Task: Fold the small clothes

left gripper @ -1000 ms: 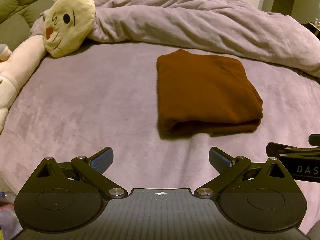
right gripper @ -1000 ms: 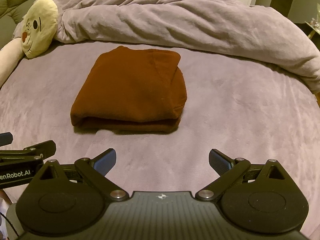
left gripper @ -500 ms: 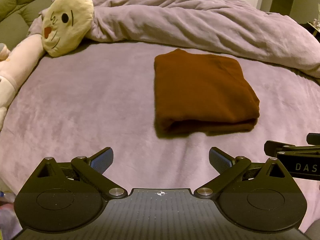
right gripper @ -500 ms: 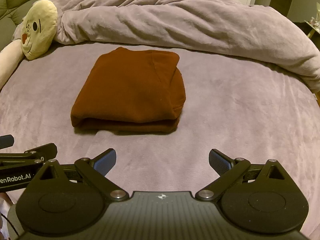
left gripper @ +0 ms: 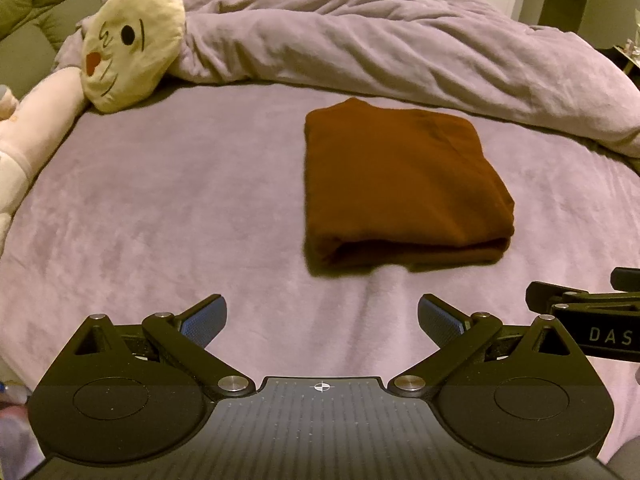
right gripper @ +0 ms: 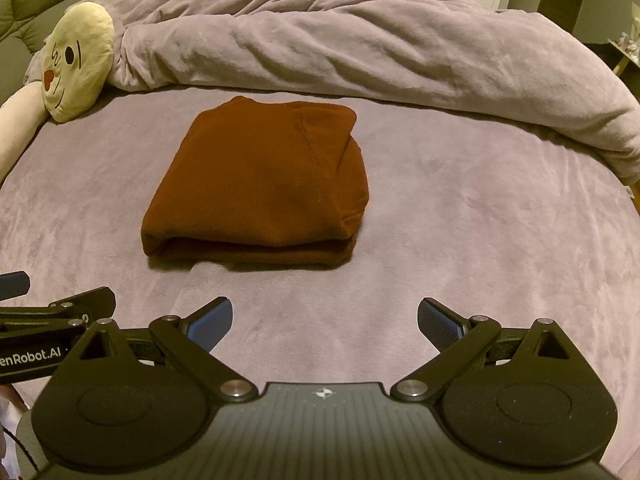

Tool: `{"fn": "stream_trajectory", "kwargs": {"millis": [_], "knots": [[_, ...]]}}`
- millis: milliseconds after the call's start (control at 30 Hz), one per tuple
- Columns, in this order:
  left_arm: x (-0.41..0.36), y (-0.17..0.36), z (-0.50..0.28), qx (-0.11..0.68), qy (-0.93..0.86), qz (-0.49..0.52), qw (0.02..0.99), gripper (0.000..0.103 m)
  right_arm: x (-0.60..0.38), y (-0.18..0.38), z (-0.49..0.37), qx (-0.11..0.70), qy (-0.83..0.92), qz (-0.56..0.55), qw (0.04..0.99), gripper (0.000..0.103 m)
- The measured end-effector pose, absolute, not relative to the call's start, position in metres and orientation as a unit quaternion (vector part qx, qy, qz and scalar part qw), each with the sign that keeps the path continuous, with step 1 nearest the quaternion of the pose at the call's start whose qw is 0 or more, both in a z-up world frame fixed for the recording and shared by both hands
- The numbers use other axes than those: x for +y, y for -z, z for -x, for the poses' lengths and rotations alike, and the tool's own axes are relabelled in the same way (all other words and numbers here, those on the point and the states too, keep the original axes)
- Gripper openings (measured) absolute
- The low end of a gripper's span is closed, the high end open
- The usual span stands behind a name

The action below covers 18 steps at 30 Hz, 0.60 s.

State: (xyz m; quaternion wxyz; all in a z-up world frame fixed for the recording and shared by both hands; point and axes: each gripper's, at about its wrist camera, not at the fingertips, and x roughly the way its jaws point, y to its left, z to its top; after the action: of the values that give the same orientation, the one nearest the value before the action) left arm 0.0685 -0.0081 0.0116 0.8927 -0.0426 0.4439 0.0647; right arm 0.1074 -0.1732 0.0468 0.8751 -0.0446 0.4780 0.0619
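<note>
Plush lilac bedspread [left gripper: 180, 200] bears a squarish folded rust-brown garment [left gripper: 396, 184] — both hand-held grippers [left gripper: 322, 320] [right gripper: 325, 322] spread, empty.

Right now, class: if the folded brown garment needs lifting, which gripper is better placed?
Right gripper: the brown garment lies nearly straight ahead of its open jaws; from the left gripper it sits off to the right.

My left gripper [left gripper: 322, 316] is level and low, its blue-padded fingers [left gripper: 203, 319] spread wide with nothing between them. My right gripper [right gripper: 325, 318] sits just beside it at the same height, jaws equally wide and empty, each one's edge showing in the other's view.
</note>
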Motion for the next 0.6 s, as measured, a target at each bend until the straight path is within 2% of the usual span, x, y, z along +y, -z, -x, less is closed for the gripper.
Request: {"fn": "stream_trajectory", "kwargs": {"millis": [600], "knots": [[-0.0087,-0.0067,-0.0724,0.453,-0.060,0.049,0.888,0.103,-0.1733,-0.0458,-0.1083,0.483,-0.060,0.042,0.873,0.099]]}}
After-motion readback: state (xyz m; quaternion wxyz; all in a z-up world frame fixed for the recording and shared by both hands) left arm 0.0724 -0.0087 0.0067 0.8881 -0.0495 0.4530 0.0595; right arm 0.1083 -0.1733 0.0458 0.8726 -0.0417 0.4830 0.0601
